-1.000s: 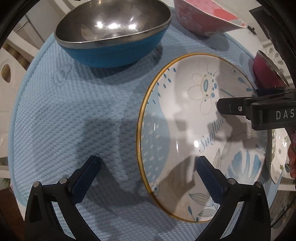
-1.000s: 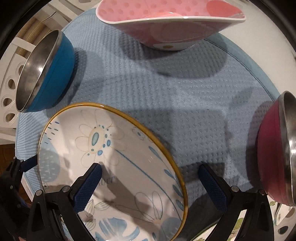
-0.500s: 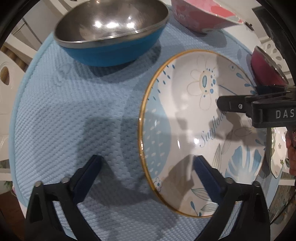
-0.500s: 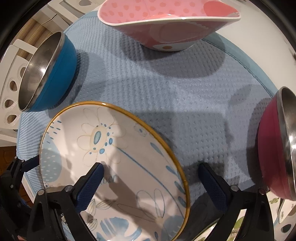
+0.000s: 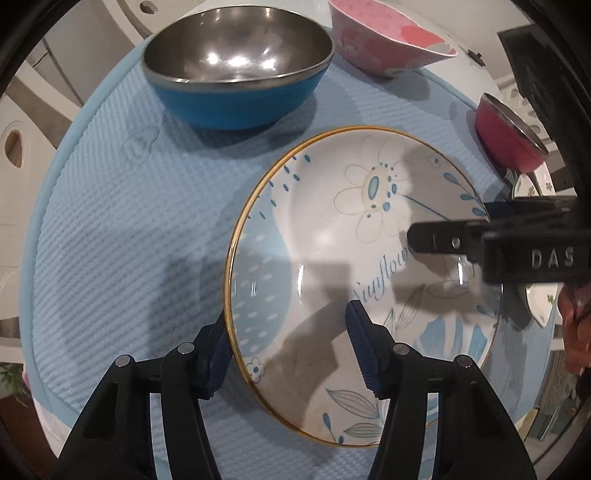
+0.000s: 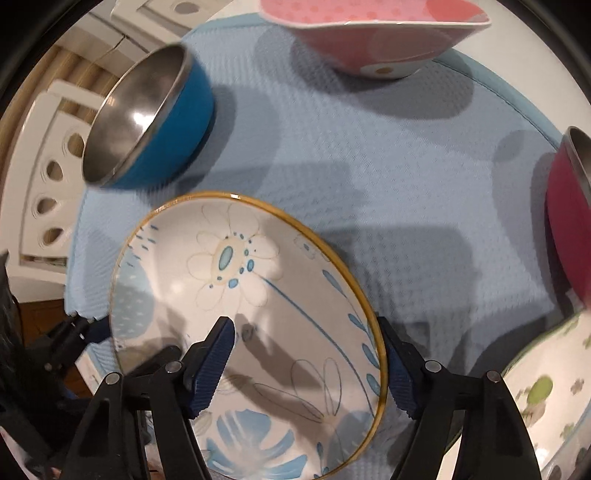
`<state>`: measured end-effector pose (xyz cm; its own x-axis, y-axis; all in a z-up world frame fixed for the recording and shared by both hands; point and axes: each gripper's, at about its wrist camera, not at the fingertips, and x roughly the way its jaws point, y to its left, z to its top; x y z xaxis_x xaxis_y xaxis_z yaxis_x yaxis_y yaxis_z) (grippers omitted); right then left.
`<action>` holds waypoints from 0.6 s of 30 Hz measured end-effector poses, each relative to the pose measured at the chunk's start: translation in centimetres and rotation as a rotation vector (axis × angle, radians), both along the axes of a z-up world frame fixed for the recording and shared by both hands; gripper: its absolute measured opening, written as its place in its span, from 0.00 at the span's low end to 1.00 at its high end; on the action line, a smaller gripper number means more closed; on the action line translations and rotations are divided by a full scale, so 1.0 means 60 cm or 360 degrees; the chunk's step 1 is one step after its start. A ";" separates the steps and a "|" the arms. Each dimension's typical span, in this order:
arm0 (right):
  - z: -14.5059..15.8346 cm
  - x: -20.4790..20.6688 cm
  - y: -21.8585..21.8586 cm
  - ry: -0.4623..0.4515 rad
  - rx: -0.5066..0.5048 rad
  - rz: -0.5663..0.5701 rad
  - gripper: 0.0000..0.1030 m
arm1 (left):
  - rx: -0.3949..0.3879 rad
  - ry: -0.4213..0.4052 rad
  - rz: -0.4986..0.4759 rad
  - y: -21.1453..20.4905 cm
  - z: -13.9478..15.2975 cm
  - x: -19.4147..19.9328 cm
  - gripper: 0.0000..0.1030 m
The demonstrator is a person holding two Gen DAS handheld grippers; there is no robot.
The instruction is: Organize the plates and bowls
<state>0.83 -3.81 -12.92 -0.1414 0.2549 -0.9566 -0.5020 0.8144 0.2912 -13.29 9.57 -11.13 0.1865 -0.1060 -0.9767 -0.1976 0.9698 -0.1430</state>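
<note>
A white flower plate (image 5: 332, 236) with a gold rim lies on the blue mat (image 5: 122, 221); it also shows in the right wrist view (image 6: 236, 295). My left gripper (image 5: 288, 347) straddles its left rim, one finger under the edge and one over the plate, jaws partly closed. My right gripper (image 6: 306, 369) straddles its right rim the same way, and shows from the side in the left wrist view (image 5: 443, 240). A blue steel bowl (image 5: 236, 70), a pink bowl (image 5: 388, 44) and a red steel bowl (image 5: 509, 136) stand around the plate.
A second plate with green flowers (image 6: 554, 398) lies at the mat's right edge, beside the red bowl (image 6: 569, 229). White furniture with oval holes (image 6: 48, 206) stands beyond the mat on the left. The blue bowl (image 6: 147, 122) and pink bowl (image 6: 373, 33) are at the back.
Both grippers have narrowed their jaws around opposite rims of the flower plate. The plate looks raised a little and both views have shifted.
</note>
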 end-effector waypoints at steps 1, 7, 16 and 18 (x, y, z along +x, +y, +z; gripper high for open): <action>0.000 -0.005 -0.001 0.0012 0.0002 -0.0015 0.73 | -0.0002 0.0008 -0.0003 0.003 0.001 -0.010 0.53; -0.012 -0.047 -0.020 0.0086 0.0066 -0.0103 0.73 | -0.0006 0.0036 -0.0038 0.022 0.001 -0.042 0.53; -0.010 -0.109 -0.026 0.0111 0.0081 -0.0230 0.73 | -0.0003 0.0055 -0.0130 0.061 0.004 -0.107 0.53; -0.010 -0.122 -0.029 0.0119 0.0086 -0.0267 0.73 | -0.0001 0.0051 -0.0153 0.040 0.011 -0.114 0.53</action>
